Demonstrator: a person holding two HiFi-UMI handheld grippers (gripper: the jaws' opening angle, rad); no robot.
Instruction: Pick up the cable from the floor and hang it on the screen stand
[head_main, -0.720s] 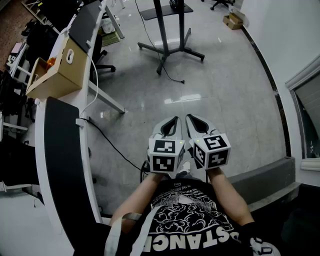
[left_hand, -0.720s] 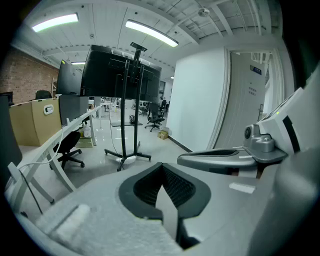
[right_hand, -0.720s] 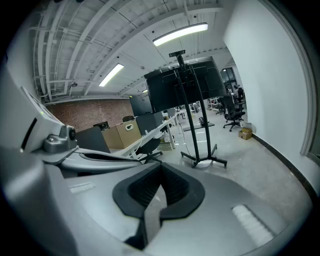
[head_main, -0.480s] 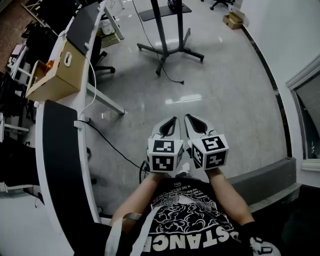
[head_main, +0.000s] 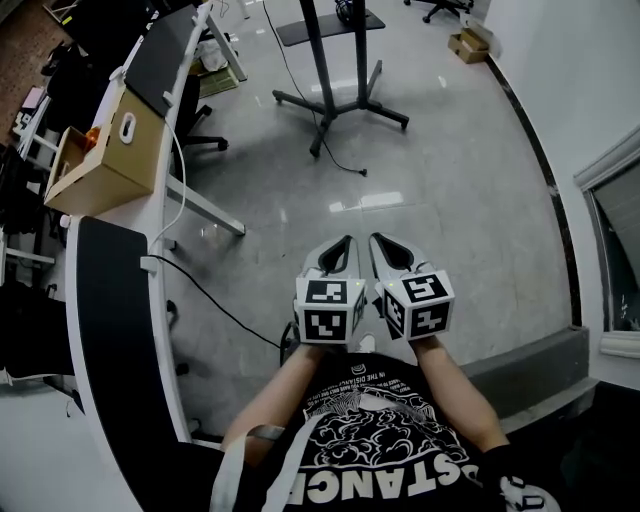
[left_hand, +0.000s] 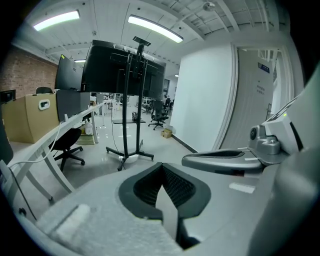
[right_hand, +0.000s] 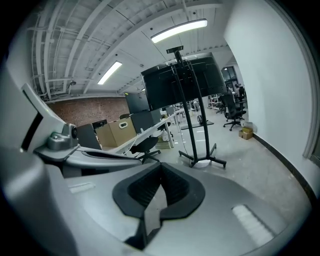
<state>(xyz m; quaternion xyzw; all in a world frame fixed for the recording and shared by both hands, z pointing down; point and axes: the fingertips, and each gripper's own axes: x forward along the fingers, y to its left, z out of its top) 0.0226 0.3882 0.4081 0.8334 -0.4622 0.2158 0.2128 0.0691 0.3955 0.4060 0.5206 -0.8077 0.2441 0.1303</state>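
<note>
A thin black cable (head_main: 343, 158) trails on the grey floor from the foot of the screen stand (head_main: 331, 97), its free end lying toward me. The stand carries a dark screen (left_hand: 122, 70) on a black post (right_hand: 202, 131). Both grippers are held side by side at waist height, well short of the cable. My left gripper (head_main: 338, 256) is shut with nothing between its jaws, as the left gripper view (left_hand: 161, 168) shows. My right gripper (head_main: 392, 250) is shut and empty too, its pads meeting in the right gripper view (right_hand: 161, 166).
A long white desk (head_main: 160, 260) runs along the left with a cardboard box (head_main: 95, 160) on it. Another black cable (head_main: 215, 300) runs from the desk across the floor toward my feet. An office chair (left_hand: 70, 145) stands by the desk. A wall (head_main: 560, 90) is on the right.
The view has slid slightly, so the desk and box sit a little farther up and left. Both grippers stay together and shut.
</note>
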